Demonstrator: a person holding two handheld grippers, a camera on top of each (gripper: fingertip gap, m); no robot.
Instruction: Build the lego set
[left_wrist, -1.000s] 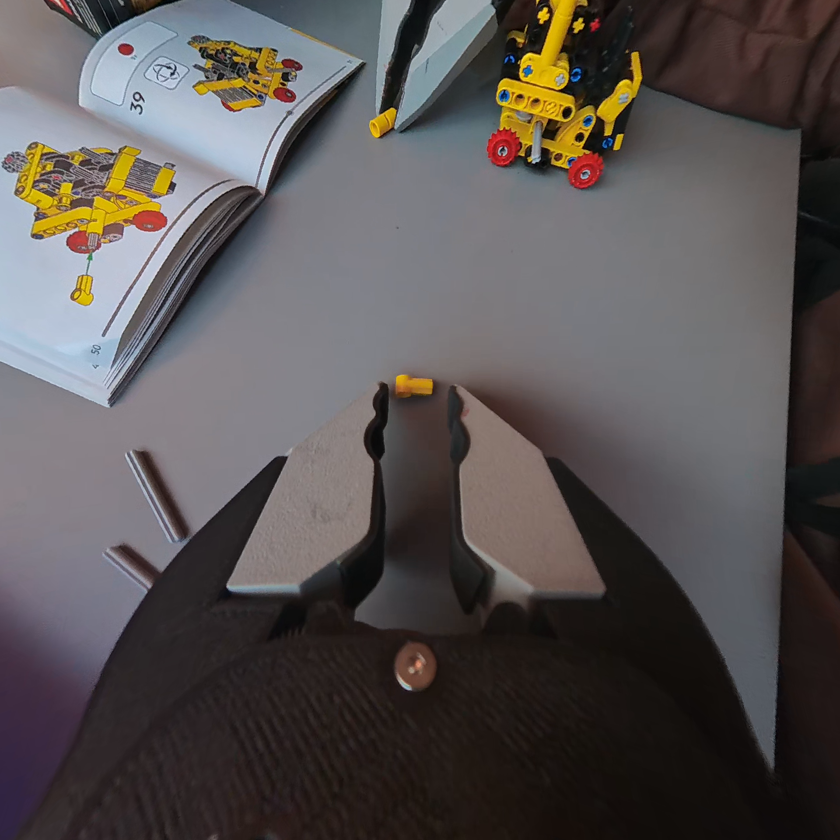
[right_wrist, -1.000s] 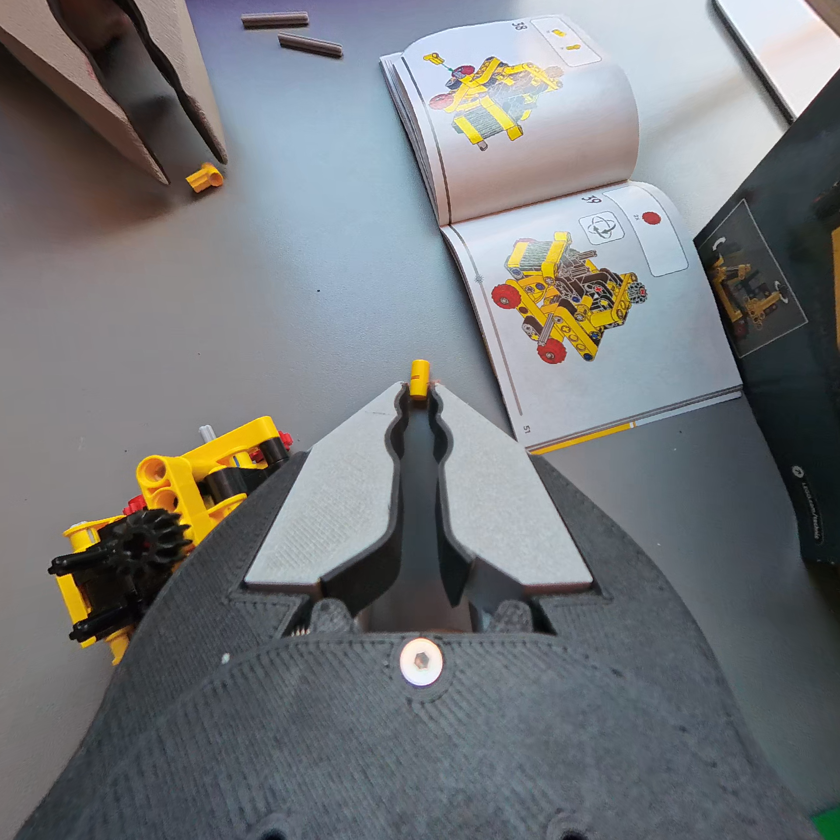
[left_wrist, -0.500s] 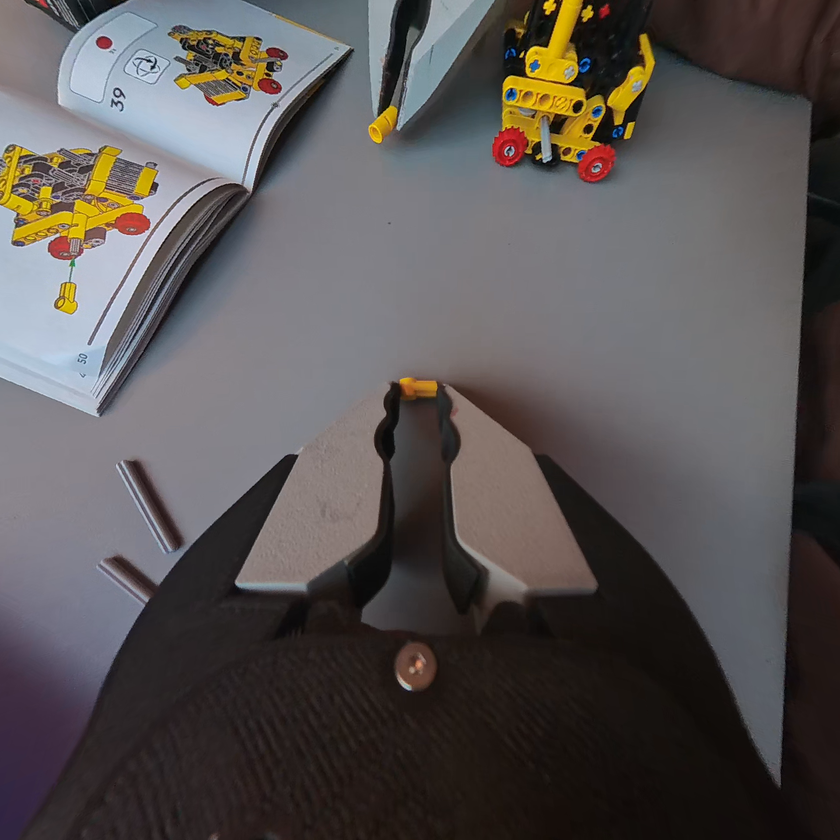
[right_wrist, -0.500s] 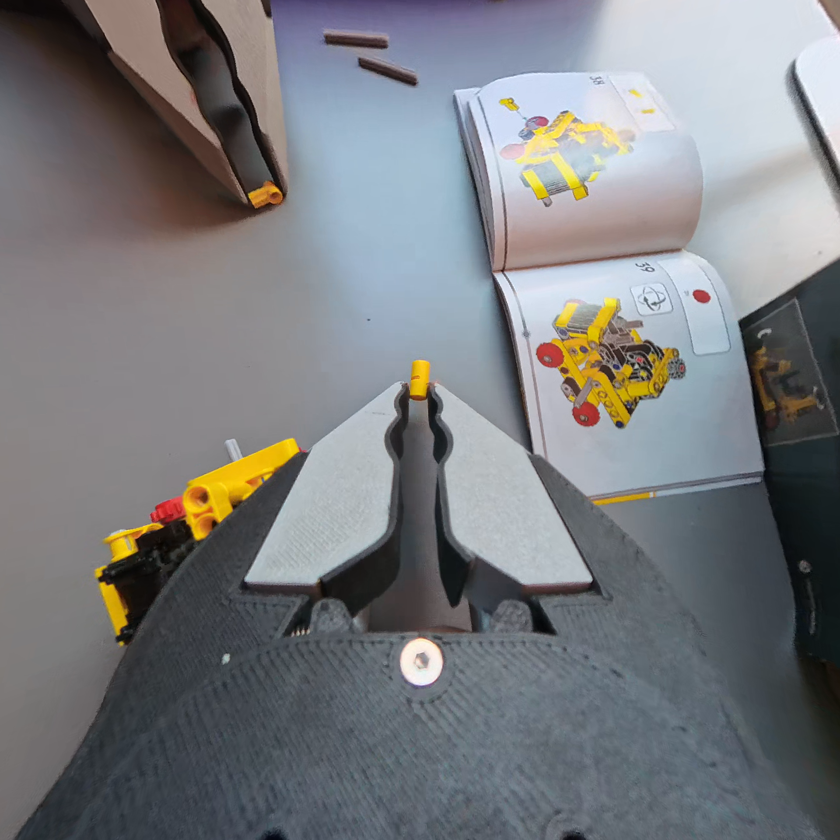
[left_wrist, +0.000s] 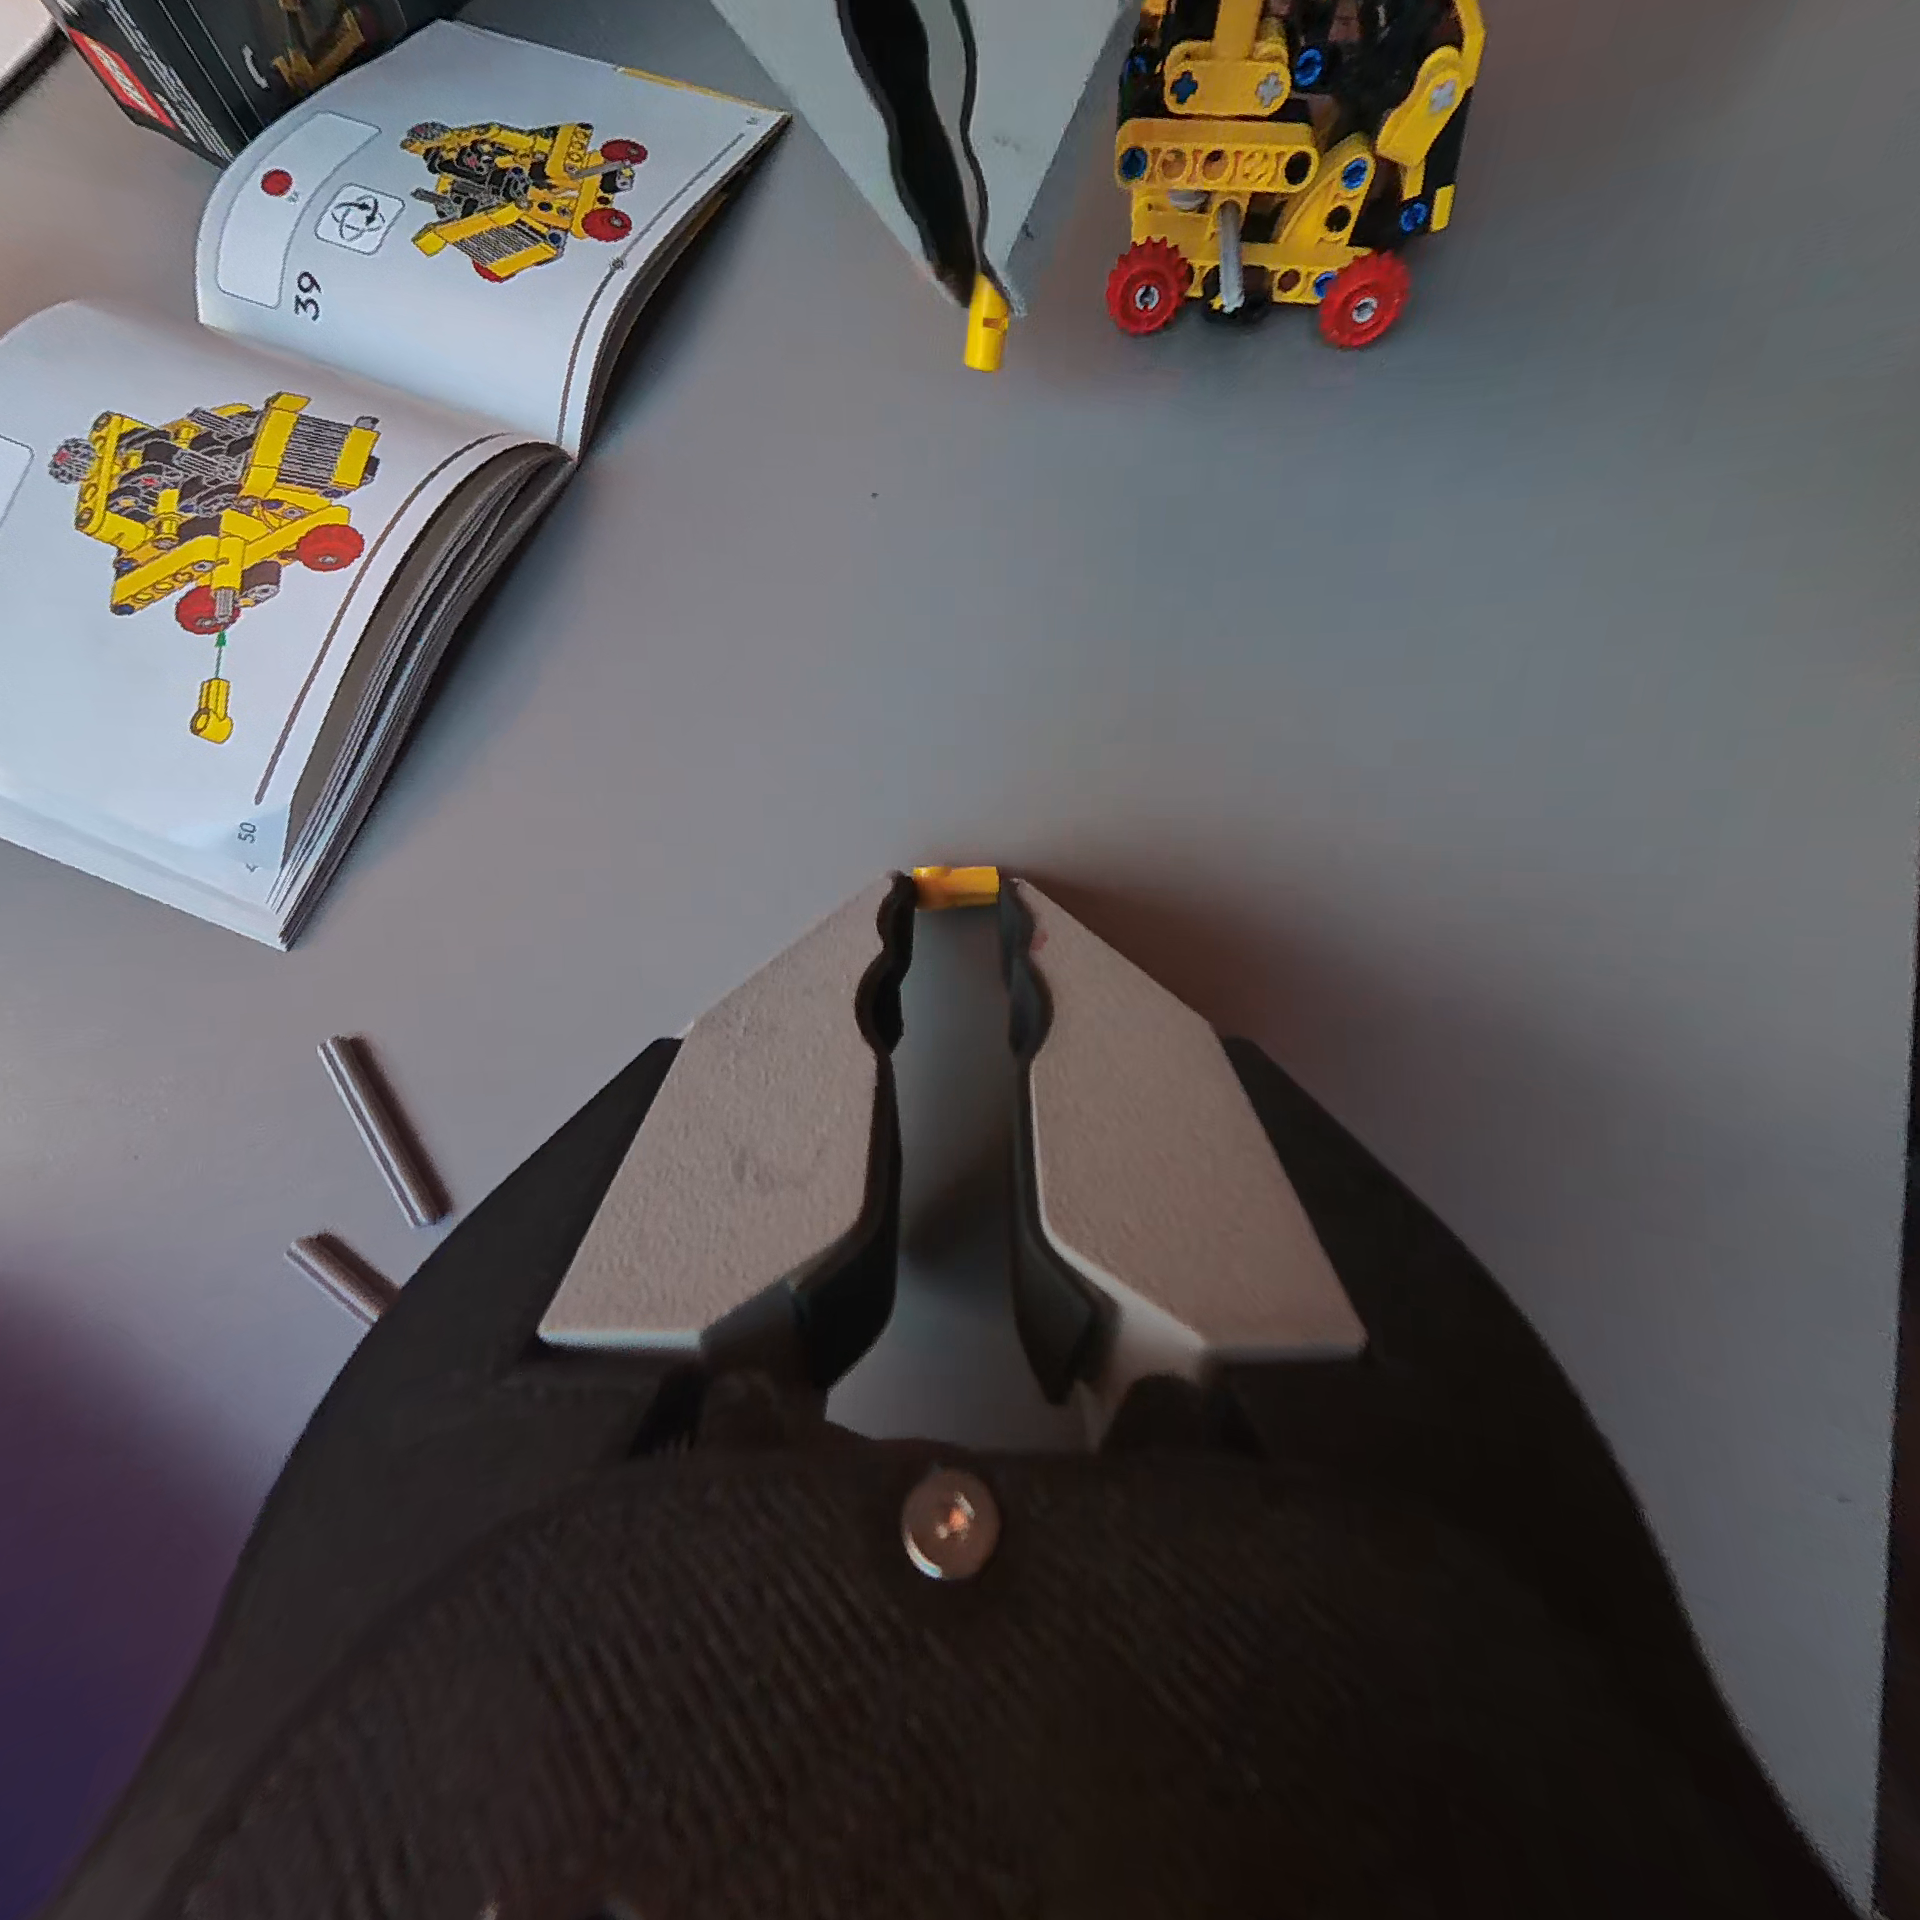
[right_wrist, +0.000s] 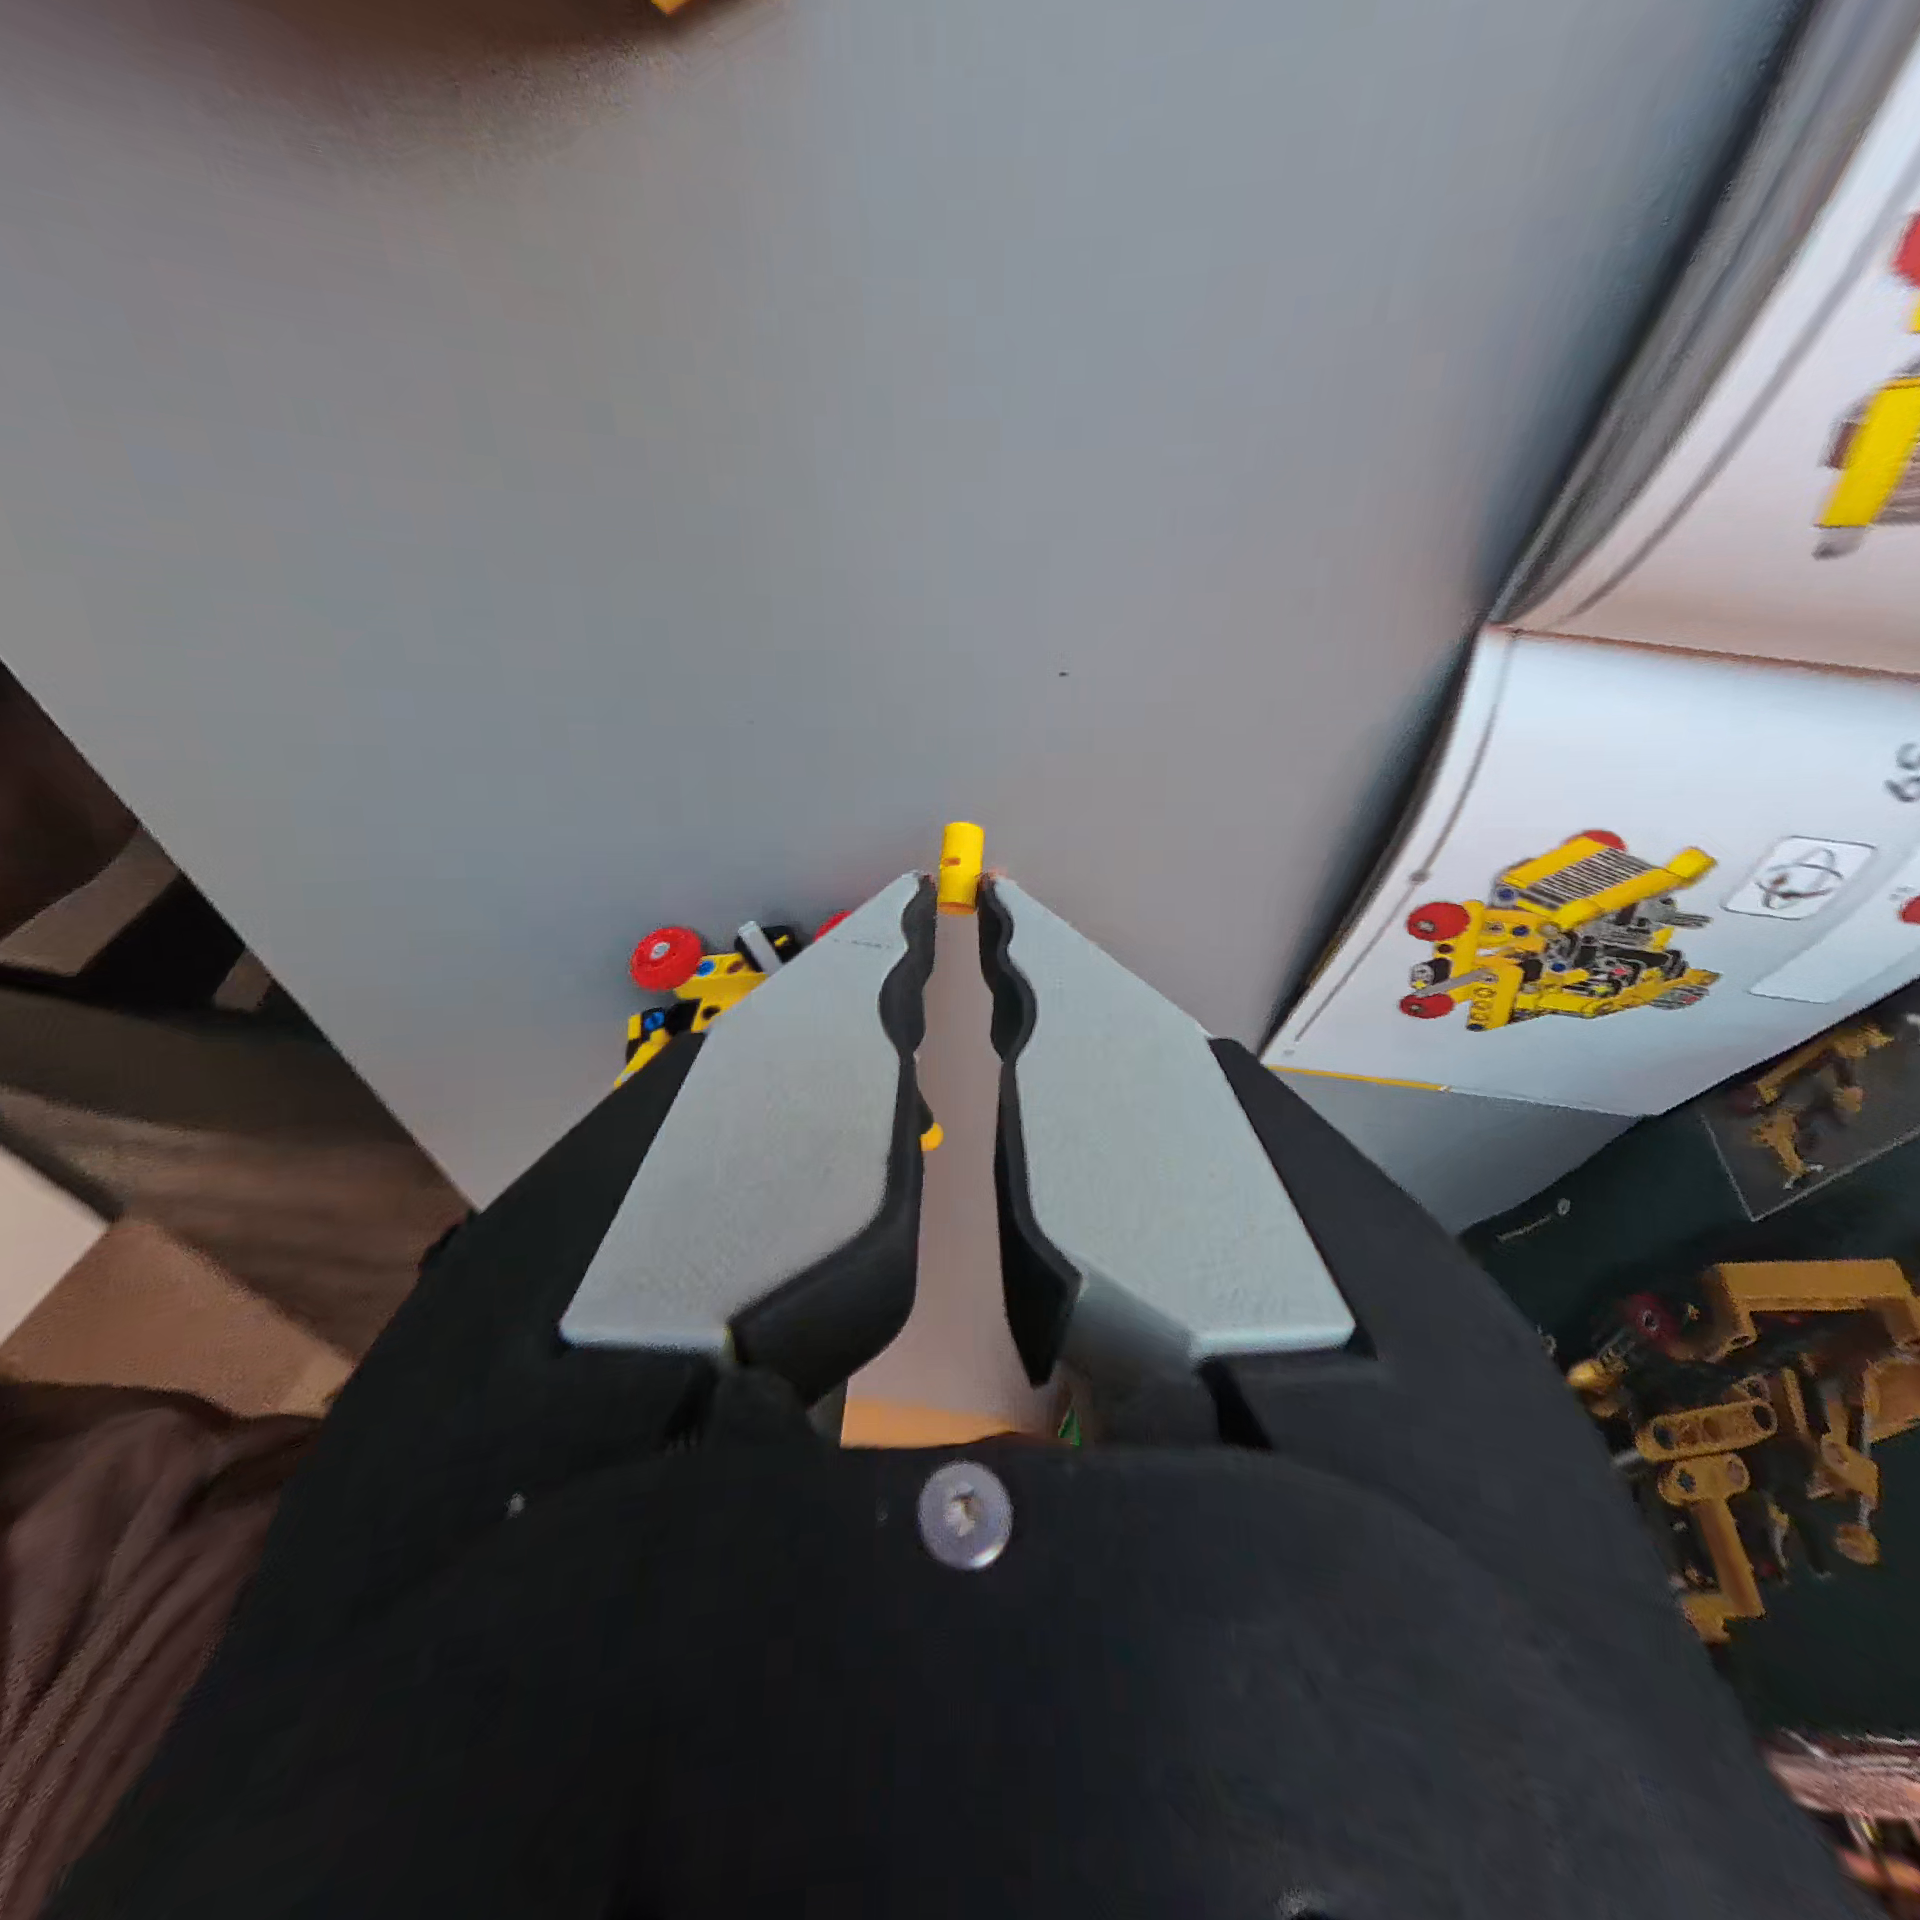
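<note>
My left gripper (left_wrist: 956, 896) is shut on a small yellow pin piece (left_wrist: 954, 883) at table level, its tips pinching it end to end. My right gripper (right_wrist: 958, 885) is shut on a yellow connector (right_wrist: 960, 864) that sticks out past the tips. In the left wrist view the right gripper (left_wrist: 971, 281) hangs at the far side with the connector (left_wrist: 984, 332) pointing down. The yellow and black lego vehicle (left_wrist: 1283, 197) with red wheels stands just right of it. In the right wrist view only the vehicle's corner (right_wrist: 701, 971) shows, left of my fingers.
An open instruction booklet (left_wrist: 312, 468) lies at the left, with the dark set box (left_wrist: 197, 83) behind it. Two dark grey axles (left_wrist: 382, 1127) lie left of my left gripper. The grey table's edge (left_wrist: 1907, 935) runs down the right. The right wrist view shows the booklet (right_wrist: 1662, 831) and box (right_wrist: 1714, 1455). The tips of one gripper are about 12 cm away from the tips of the other.
My left gripper has closed from open onto the small yellow pin piece on the table. My right gripper has swung and tilted with the connector, closer to the vehicle and booklet.
</note>
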